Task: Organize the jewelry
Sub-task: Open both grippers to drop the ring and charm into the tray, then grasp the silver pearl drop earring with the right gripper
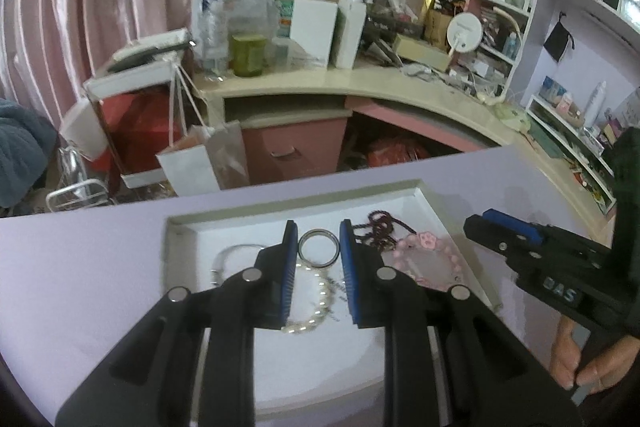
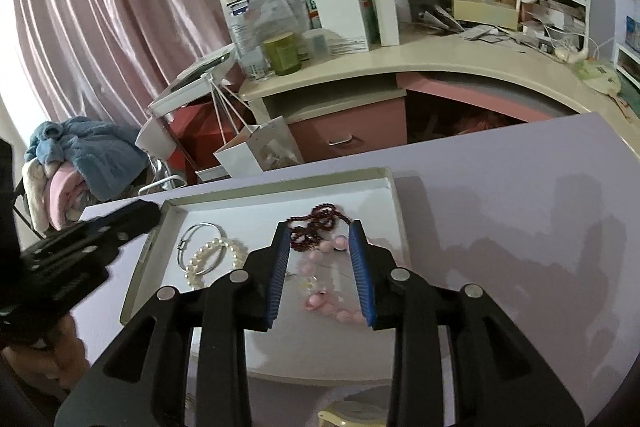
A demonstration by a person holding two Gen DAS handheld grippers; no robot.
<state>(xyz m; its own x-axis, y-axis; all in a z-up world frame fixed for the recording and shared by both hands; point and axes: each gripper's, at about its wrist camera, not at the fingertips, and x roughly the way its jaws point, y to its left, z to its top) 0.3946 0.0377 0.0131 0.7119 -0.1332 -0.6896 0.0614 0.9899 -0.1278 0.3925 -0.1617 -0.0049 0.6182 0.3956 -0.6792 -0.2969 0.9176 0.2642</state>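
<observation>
A shallow white tray (image 1: 208, 219) sits on a lilac table (image 1: 80, 267). In it lie a silver bangle (image 1: 236, 255), a pearl bracelet (image 1: 316, 311), a dark red bead necklace (image 1: 380, 231) and a pink bead bracelet (image 1: 428, 259). My left gripper (image 1: 319, 227) holds a metal ring (image 1: 319, 247) between its blue pads above the tray. My right gripper (image 2: 319, 231) is open and empty above the pink bead bracelet (image 2: 332, 307) and the dark red necklace (image 2: 316, 223). The tray (image 2: 280, 193), the bangle (image 2: 196, 239) and the pearls (image 2: 212, 255) also show in the right wrist view.
Behind the table stands a cream and pink desk (image 1: 320, 87) crowded with boxes, bottles and a green jar (image 1: 248, 55). A paper bag (image 1: 204, 159) hangs at its left. Shelves (image 1: 512, 7) fill the right side. Folded clothes (image 2: 80, 163) lie at the far left.
</observation>
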